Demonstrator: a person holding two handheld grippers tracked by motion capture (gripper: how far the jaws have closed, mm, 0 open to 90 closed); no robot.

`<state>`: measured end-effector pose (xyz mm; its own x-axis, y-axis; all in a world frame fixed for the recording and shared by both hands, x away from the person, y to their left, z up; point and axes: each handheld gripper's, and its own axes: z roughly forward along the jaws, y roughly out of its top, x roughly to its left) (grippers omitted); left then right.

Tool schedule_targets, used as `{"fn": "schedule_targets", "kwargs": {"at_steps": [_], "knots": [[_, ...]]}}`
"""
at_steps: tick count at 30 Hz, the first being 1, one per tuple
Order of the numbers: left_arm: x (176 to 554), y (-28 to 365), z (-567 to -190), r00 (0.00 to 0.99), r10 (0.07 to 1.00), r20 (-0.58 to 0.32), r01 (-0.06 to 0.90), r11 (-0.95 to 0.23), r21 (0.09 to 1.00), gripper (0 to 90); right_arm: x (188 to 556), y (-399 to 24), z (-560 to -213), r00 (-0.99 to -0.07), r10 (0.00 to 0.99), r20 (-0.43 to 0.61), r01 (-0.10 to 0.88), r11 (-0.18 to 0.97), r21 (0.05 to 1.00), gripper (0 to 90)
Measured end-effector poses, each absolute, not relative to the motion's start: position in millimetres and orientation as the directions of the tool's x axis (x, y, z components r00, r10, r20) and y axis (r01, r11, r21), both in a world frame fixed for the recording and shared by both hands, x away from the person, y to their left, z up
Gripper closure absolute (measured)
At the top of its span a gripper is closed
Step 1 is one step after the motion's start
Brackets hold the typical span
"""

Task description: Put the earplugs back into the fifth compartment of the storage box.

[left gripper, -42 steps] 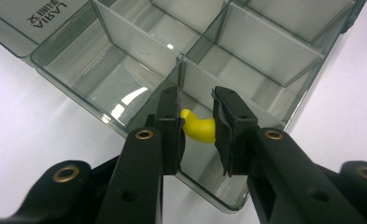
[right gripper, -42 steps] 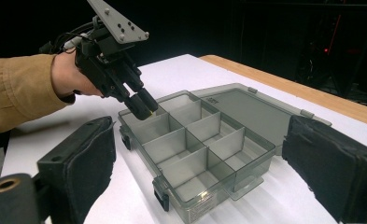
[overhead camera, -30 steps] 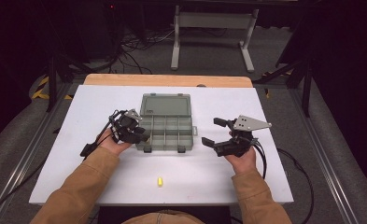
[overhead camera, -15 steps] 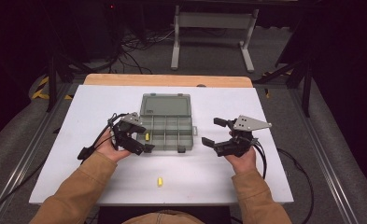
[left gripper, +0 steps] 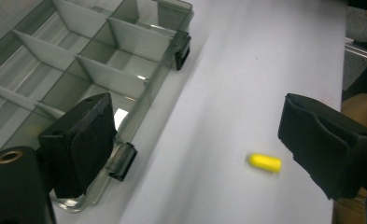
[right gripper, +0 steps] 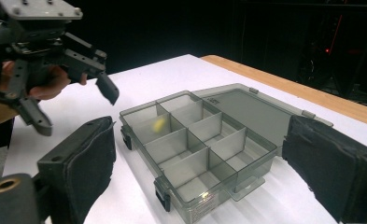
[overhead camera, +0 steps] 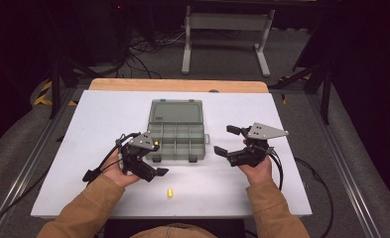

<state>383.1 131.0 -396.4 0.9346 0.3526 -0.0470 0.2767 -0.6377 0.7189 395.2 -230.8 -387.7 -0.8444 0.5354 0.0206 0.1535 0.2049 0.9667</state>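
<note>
- On the white table [overhead camera: 83, 129], mid-way across, sits a smoky grey translucent organizer box [overhead camera: 175, 144], its lid [overhead camera: 176, 111] laid open flat on the far side; thin dividers split the tray into compartments, and black latches sit along the near wall.
- One small yellow capsule-shaped piece [overhead camera: 156, 144] lies in the near-left compartment (through the wall it reads as a yellow blur in the right gripper view); a second yellow piece [overhead camera: 169, 192] lies on the bare table, near the front edge and well apart from the box.
- Left gripper [overhead camera: 150, 161] hovers just beside the box's near-left corner with its jaws spread wide and nothing between the pads; they have just been opening.
- Right gripper [overhead camera: 228, 140] is held just right of the box, jaws wide, empty.
- Compared with a second ago, the left gripper has drawn back from over the near-left compartment toward the person, and the yellow piece it was over is now in that compartment; the right gripper has kept its place.
- Count: one box, two yellow pieces, two grippers.
</note>
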Motion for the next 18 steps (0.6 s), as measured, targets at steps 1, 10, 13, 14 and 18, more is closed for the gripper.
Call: {"fn": "schedule_targets", "kwargs": {"at_steps": [1,10,13,14,18], "knots": [[380.1,129.9,-397.8,0.936,0.348,-0.053,0.275,-0.629,0.727,11.9,395.2,-230.8,-387.7,-0.844,0.535,0.021,0.154,0.204,0.967,9.7],[366.8,125.3,-407.2,0.948,0.311,-0.062,0.259,-0.645,0.719,11.7,395.0,-230.7,-387.6,-0.845,0.535,0.021,0.152,0.203,0.967,9.7],[365.5,123.0,-415.1,0.950,0.308,-0.059,0.257,-0.658,0.708,11.9,395.0,-231.0,-387.6,-0.845,0.535,0.022,0.153,0.202,0.967,9.7],[365.1,122.3,-418.1,0.950,0.306,-0.066,0.261,-0.656,0.708,12.0,395.0,-230.9,-387.7,-0.845,0.535,0.022,0.153,0.201,0.968,9.7],[362.0,118.4,-424.0,0.955,0.287,-0.072,0.255,-0.672,0.695,12.4,394.9,-231.1,-387.5,-0.845,0.535,0.020,0.152,0.203,0.967,9.7]]}}
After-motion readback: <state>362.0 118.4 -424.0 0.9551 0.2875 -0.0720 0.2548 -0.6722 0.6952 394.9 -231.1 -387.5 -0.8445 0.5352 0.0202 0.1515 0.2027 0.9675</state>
